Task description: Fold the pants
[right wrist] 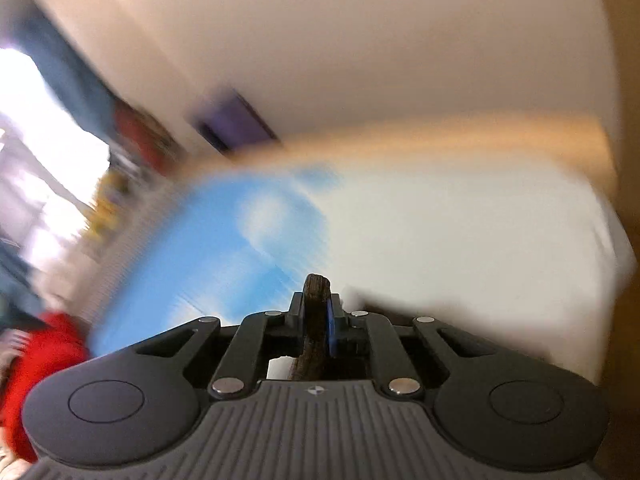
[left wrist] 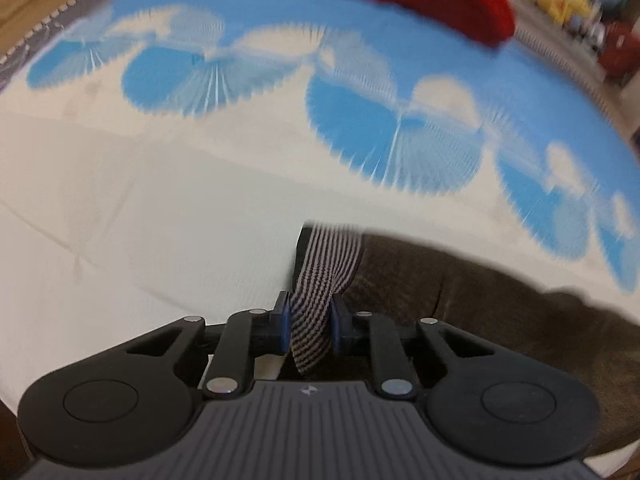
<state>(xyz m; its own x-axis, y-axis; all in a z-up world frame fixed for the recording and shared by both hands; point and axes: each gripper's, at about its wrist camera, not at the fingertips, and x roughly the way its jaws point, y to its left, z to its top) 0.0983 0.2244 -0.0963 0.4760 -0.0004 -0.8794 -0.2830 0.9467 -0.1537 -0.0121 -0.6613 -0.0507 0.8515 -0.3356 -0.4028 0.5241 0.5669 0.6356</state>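
The left gripper (left wrist: 310, 320) is clamped on the striped waistband (left wrist: 320, 268) of the pants (left wrist: 460, 292). The right gripper (right wrist: 316, 320) is clamped on a dark brown fold of the same pants. Both edges are gripped, so the step in hand appears to be the lift-and-carry of a fold. Next move: keep both grips level and lay the cloth flat over itself. The pants are brown and soft, lying on the white sheet (left wrist: 140, 220) near a blue patterned cover (left wrist: 360, 128).
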